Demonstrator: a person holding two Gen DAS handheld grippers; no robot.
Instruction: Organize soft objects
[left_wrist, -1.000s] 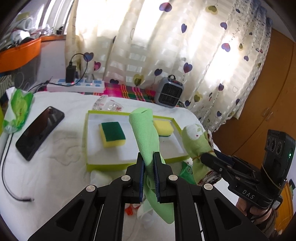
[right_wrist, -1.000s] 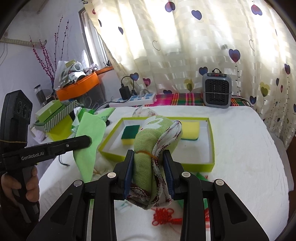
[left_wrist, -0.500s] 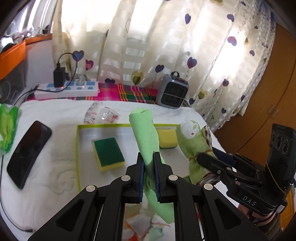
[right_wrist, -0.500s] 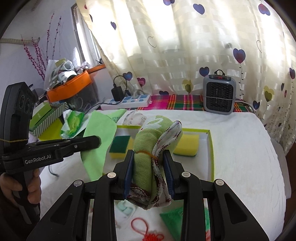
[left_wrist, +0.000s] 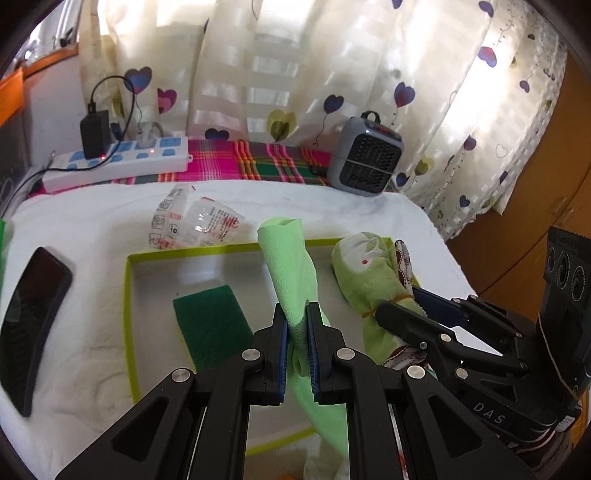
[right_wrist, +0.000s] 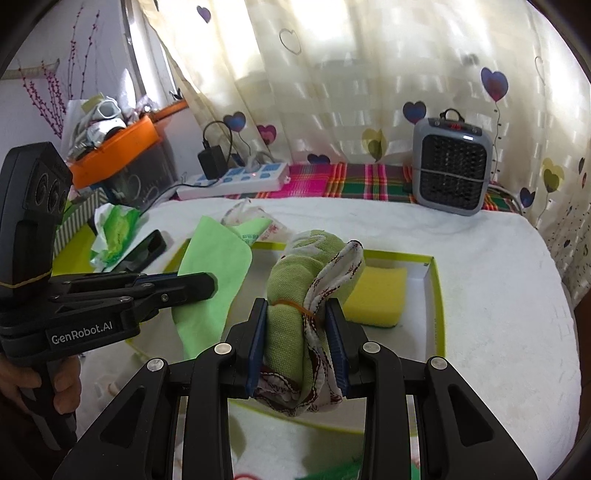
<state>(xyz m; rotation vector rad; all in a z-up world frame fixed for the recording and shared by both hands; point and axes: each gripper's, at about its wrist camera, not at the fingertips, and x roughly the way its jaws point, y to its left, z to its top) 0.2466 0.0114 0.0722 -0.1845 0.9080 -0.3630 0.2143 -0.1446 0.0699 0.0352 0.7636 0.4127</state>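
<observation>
My left gripper (left_wrist: 296, 314) is shut on a light green cloth (left_wrist: 291, 266) that stands up between the pads and hangs below them, over the lime-rimmed white tray (left_wrist: 129, 295). My right gripper (right_wrist: 297, 314) is shut on a rolled green towel (right_wrist: 291, 291) with a white and red trim, bound by a rubber band, also over the tray (right_wrist: 436, 295). Inside the tray lie a green-topped sponge (left_wrist: 210, 321) and a yellow sponge (right_wrist: 376, 295). Each gripper shows in the other's view: the right one (left_wrist: 391, 314) beside the towel (left_wrist: 365, 273), the left one (right_wrist: 207, 284) with the cloth (right_wrist: 214, 266).
A black phone (left_wrist: 29, 317) lies left of the tray on the white cover. A crumpled plastic wrapper (left_wrist: 192, 221) sits behind the tray. At the back stand a power strip (left_wrist: 122, 162) and a small grey heater (left_wrist: 365, 158). A green tissue pack (right_wrist: 114, 232) lies at left.
Both grippers have moved forward and slightly down with their loads, so the tray and sponges now sit closer and lower in both views. Neither grip has changed.
</observation>
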